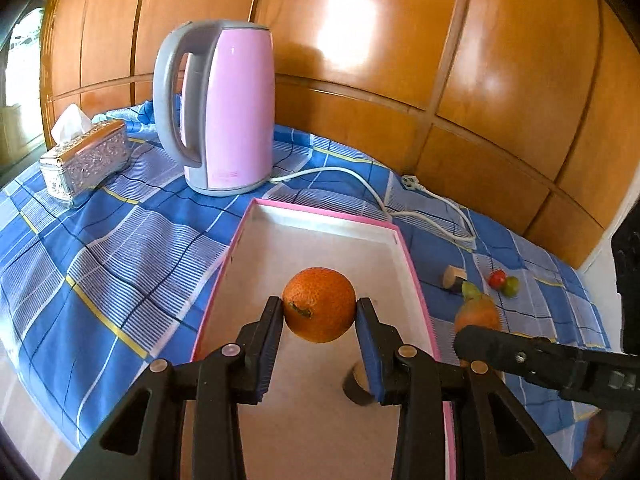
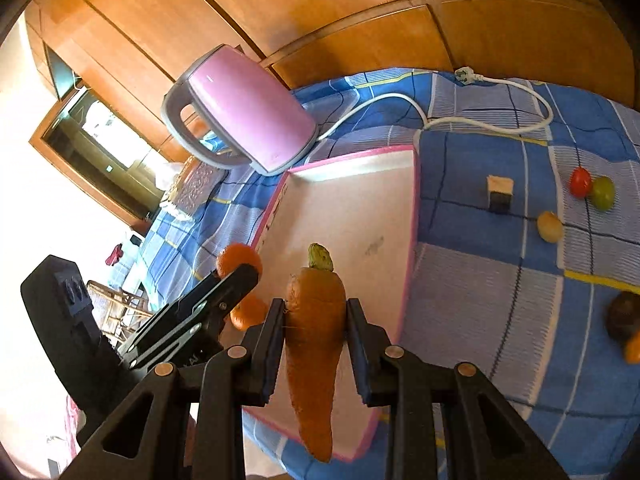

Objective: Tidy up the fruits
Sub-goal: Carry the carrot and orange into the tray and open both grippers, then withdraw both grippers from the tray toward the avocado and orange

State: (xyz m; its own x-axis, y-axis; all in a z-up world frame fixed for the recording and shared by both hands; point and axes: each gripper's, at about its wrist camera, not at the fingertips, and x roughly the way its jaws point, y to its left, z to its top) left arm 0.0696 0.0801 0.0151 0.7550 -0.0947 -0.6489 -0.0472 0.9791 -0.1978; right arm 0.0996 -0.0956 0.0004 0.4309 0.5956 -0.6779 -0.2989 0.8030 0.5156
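Over tray (image 1: 256, 248): orange (image 1: 319, 304) in left claw (image 1: 319, 312).

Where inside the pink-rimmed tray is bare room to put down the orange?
The tray floor is bare from the orange to the far wall beside the kettle. The near right, by a small cylinder, is crowded.

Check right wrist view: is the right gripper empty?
No, the right gripper is shut on a carrot, above the pink-rimmed tray.
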